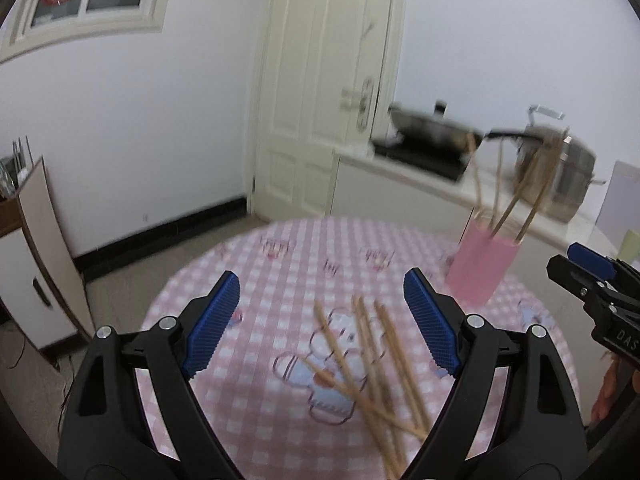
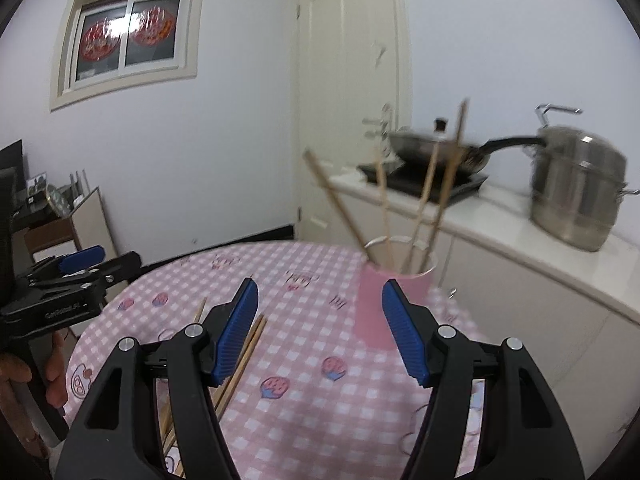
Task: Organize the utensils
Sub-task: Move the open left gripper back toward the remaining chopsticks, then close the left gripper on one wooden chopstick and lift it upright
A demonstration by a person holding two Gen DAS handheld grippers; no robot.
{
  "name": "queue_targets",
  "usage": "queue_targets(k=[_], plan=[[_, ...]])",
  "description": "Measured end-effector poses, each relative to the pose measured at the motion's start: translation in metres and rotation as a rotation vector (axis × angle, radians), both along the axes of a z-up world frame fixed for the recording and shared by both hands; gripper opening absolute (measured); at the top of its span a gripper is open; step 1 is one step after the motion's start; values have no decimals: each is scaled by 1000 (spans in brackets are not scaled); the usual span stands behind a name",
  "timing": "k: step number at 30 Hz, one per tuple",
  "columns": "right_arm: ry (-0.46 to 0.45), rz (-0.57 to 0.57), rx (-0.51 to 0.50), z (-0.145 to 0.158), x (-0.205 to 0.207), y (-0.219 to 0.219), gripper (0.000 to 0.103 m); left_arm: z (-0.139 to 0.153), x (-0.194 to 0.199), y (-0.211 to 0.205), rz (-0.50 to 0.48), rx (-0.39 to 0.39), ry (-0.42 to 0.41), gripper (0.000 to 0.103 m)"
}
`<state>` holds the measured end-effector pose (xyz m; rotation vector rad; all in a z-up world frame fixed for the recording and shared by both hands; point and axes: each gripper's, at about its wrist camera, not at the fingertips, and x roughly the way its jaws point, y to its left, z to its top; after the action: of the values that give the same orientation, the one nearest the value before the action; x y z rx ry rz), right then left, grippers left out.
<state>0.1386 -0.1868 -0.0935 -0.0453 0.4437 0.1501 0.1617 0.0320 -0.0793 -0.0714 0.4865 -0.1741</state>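
Loose chopsticks (image 1: 372,364) plainest from left wrist

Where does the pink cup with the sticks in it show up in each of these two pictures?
Left wrist view: pink cup at right of middle, near the table's far edge, beyond the left gripper.
Right wrist view: cup at centre, just beyond the right gripper.
Shared landmark: the steel pot on the counter behind.
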Motion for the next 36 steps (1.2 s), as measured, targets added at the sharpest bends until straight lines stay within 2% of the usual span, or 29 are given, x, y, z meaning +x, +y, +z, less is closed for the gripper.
queue_targets(k=[2,7,9,13,16,18,19,20,23,26,27,31,36], plan=[[29,11,-7,-8,7,5,61,-13,11,3,3,8,72,83],[118,49,5,-31,28,14,61,-36,33,-1,-28,0,185,83],[150,55,3,-40,34,16,61,-45,46,-6,-45,5,239,73],[197,62,-13,-52,44,22,61,-61,66,-13,-72,-6,318,62],[231,72,-4,-59,53,22,61,-72,78,-20,-80,6,365,48],[259,82,10,-64,58,20,61,-78,85,-22,-81,15,389,35],[275,87,20,-66,61,19,61,-81,89,-25,-82,20,400,35],[290,94,34,-67,63,18,61,-83,92,-26,-77,24,405,33],[320,98,33,-70,71,22,61,-84,97,-31,-78,37,395,13],[369,104,18,-75,79,28,61,-81,98,-34,-85,44,367,8],[390,105,9,-78,83,30,58,-78,99,-34,-83,42,360,6],[449,112,13,-87,94,35,51,-69,95,-26,-87,17,331,6],[482,122,8,-90,103,43,49,-64,92,-17,-92,-14,318,6]])
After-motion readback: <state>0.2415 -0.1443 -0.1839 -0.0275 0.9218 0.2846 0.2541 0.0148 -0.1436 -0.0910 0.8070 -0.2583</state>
